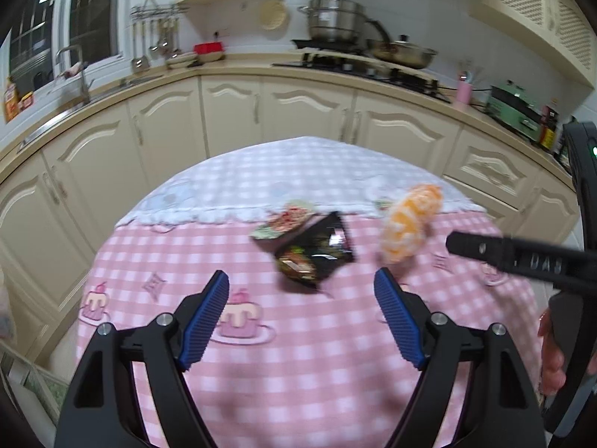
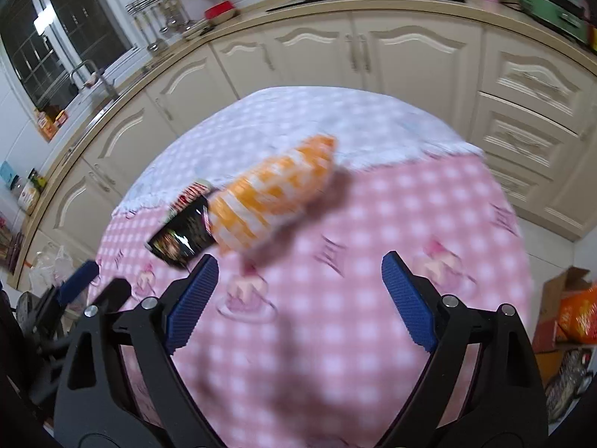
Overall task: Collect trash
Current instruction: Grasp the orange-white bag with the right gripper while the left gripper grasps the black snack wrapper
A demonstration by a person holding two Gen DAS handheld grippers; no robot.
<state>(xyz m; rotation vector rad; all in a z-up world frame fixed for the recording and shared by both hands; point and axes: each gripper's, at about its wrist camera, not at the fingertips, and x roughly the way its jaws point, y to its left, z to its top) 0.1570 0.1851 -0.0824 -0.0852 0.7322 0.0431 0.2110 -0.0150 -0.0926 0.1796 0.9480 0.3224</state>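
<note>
**Two wrappers and an orange packet on the checked surface, both grippers wide and empty**

Trash sits mid-surface, near the seam where the pink check cloth [image 1: 298, 373] meets the white lace-edged strip.

- Black wrapper [image 1: 317, 254]: glossy, crumpled, dark foil with a food picture and a bright glare patch. Lies roughly flat; in the left wrist view one corner points toward the far edge and the crumpled end toward the camera.
- Second wrapper [image 1: 287, 220]: smaller, red-and-green print, just behind the black one and touching or overlapping it. Too blurred to read.
- Orange packet [image 1: 410, 224]: plump, orange-and-white check, elongated. In the left wrist view its long axis runs diagonally, from near-left to far-right. In the right wrist view its lower end seems to overlap the black wrapper; contact uncertain. Shadow falls to its right.

Left gripper [image 1: 302, 321]: blue ribbed pads spread wide, nothing between them, above the cloth short of the black wrapper.

Right gripper [image 2: 300, 298]: spread wide, empty, with the orange packet ahead of its left finger. A hand [image 1: 552, 354] holds it at the left view's right edge.
</note>
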